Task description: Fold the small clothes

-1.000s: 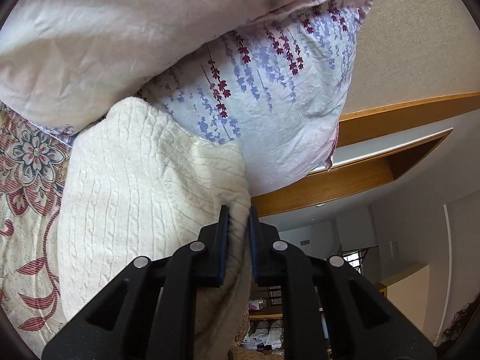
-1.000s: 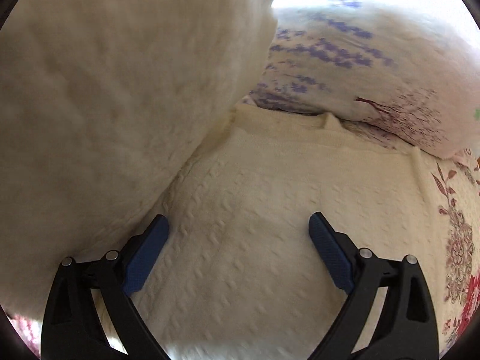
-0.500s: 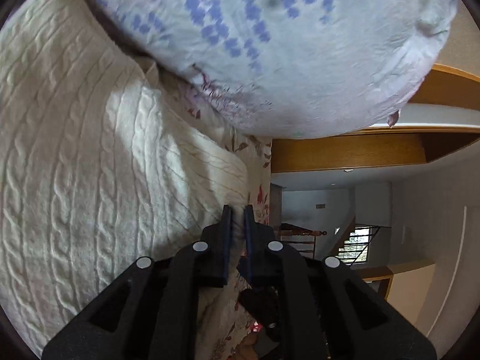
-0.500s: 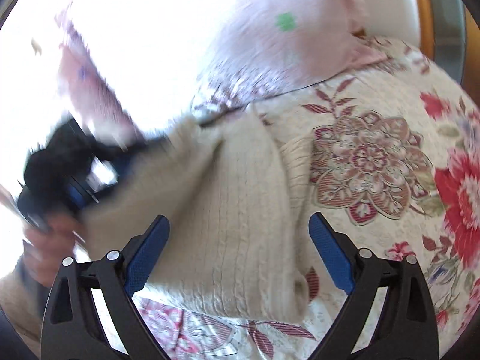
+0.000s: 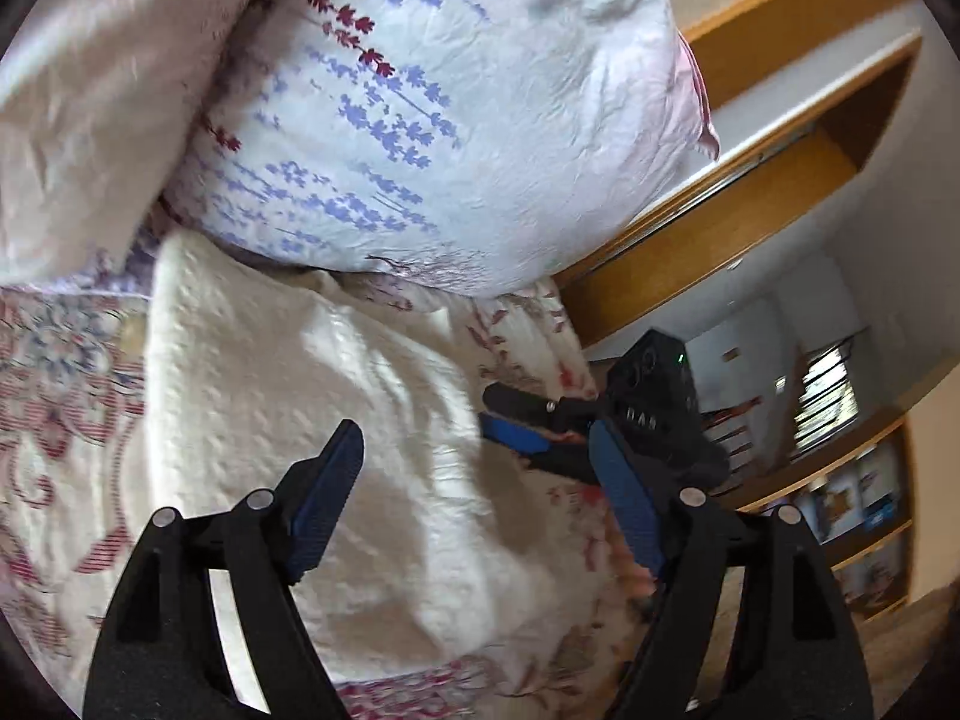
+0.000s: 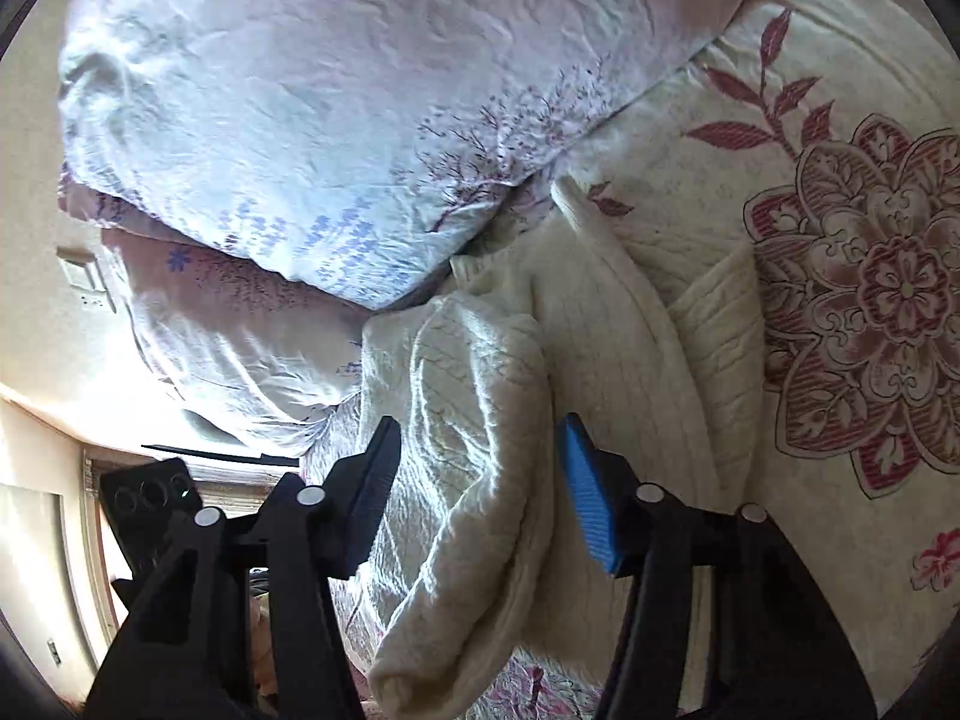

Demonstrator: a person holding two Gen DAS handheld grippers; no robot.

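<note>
A cream cable-knit sweater (image 5: 336, 396) lies on the floral bedspread (image 5: 54, 420) just below the pillows. My left gripper (image 5: 480, 468) hovers over it, jaws opening, with nothing between the fingers. My right gripper (image 5: 522, 420) shows at the sweater's right edge in the left wrist view. In the right wrist view the sweater (image 6: 480, 396) is bunched into a thick fold. My right gripper (image 6: 480, 480) straddles that fold, jaws closing, with a thin gap still showing beside each pad. The left gripper's black body (image 6: 150, 498) is at the lower left.
Two lavender-print pillows (image 5: 450, 120) (image 6: 330, 120) are stacked right behind the sweater. The bedspread (image 6: 870, 300) spreads out to the right of the sweater. A wooden headboard ledge (image 5: 720, 222) and a bookshelf (image 5: 858, 498) stand beyond the bed's edge.
My left gripper let go of the sweater and its jaws spread apart. The sweater dropped flat onto the bedspread. My right gripper swung over a fold of it and its jaws narrowed.
</note>
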